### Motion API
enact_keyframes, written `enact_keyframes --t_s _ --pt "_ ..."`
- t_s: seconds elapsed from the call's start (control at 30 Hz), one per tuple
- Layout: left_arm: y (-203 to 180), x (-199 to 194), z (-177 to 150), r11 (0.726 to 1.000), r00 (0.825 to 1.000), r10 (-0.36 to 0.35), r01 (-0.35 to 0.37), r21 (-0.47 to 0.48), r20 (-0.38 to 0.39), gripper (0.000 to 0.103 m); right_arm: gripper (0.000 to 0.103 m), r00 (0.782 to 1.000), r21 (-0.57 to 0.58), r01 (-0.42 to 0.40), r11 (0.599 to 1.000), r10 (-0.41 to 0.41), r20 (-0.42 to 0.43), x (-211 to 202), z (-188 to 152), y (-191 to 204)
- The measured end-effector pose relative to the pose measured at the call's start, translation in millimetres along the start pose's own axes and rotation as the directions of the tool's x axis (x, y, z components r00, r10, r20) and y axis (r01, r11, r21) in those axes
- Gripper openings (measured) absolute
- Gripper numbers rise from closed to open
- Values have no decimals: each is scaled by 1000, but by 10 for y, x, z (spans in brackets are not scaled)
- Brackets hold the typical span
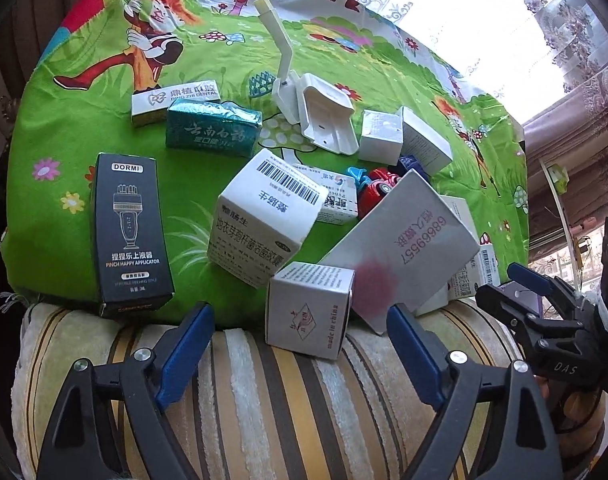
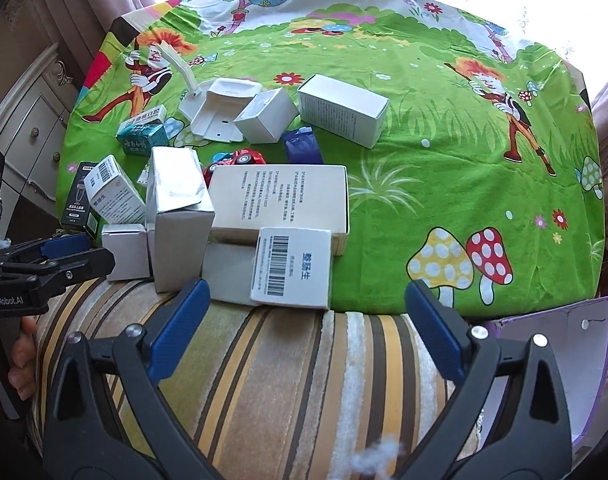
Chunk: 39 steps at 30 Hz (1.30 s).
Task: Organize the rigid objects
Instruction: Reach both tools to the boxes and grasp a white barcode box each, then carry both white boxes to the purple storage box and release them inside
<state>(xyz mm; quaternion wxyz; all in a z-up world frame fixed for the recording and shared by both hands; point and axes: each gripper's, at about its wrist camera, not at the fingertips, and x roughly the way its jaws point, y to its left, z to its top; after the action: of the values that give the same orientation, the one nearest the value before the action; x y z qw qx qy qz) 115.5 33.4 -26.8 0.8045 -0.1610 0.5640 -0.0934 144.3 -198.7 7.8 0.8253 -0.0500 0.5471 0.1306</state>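
Note:
Many cartons lie jumbled on a green cartoon tablecloth [image 1: 64, 136]. In the left wrist view: a black DORMI box [image 1: 130, 232], a teal box [image 1: 212, 130], a white barcode box [image 1: 264, 216], a small "made in china" box [image 1: 308, 312], a tilted grey flat box [image 1: 404, 248], a red toy car [image 1: 378, 192] and a white plastic holder [image 1: 324, 120]. My left gripper [image 1: 300, 332] is open and empty, just before the small box. My right gripper [image 2: 308, 312] is open and empty, before a barcode box [image 2: 292, 266] and a large flat white box [image 2: 280, 200].
A striped plush cover [image 2: 284, 380] spans the near edge under both grippers. A purple box [image 2: 564, 360] sits at the lower right in the right wrist view. The tablecloth's right half [image 2: 464, 160] holds no boxes. Curtains and a bright window stand behind.

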Motion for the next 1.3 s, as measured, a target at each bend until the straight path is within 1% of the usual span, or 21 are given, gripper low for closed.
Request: enact_keyframes --t_s 0.1,0.17,0.2,0.23,0.27,0.3,0.33,0.43,0.57,0.8,0.93,1.07,1.2,1.3 --pt "-6 57 37 1000 1000 -1 1 9 -11 83 90 1000 -4 4 1000 -4 -8 50 29 11" --pt "1 101 44 1000 1000 -14 14 10 -23 71 83 1000 -15 5 1000 -5 -17 84 29 35" --pt "5 122 43 1000 999 -20 20 10 -29 68 78 1000 -20 2 1000 -3 -25 103 25 45" --pt "8 144 41 1000 999 -27 27 9 -35 59 67 1000 -24 -2 1000 1 -32 116 16 52" --pt "16 165 33 999 998 -36 37 5 -44 48 53 999 -24 -8 1000 7 -40 129 4 53" --pt "19 171 20 999 998 -47 47 1 -48 47 46 999 -21 -15 1000 14 -46 139 -12 50" --pt "17 159 8 999 998 -50 50 1 -41 47 44 999 -14 -20 1000 20 -47 138 -30 38" --pt "3 93 -31 998 998 -59 59 5 -24 46 44 999 7 -40 999 40 -33 85 -77 -3" --pt "-14 -14 -99 998 998 -61 61 -3 8 46 44 999 19 -43 999 43 3 -38 -154 -34" --pt "-162 -217 -259 995 993 -101 100 10 61 46 44 997 44 -49 998 46 69 -291 -302 -135" --pt "-326 -288 -361 992 990 -121 119 35 77 46 44 994 62 -58 996 52 99 -431 -390 -209" --pt "-521 -327 -438 986 983 -161 156 53 87 46 44 991 80 -66 995 56 121 -562 -513 -304" --pt "-769 -325 -513 977 977 -197 189 96 80 46 44 987 118 -78 990 60 149 -720 -667 -478" --pt "-969 -298 -549 969 973 -222 213 129 65 46 44 984 149 -64 987 38 175 -854 -794 -645"
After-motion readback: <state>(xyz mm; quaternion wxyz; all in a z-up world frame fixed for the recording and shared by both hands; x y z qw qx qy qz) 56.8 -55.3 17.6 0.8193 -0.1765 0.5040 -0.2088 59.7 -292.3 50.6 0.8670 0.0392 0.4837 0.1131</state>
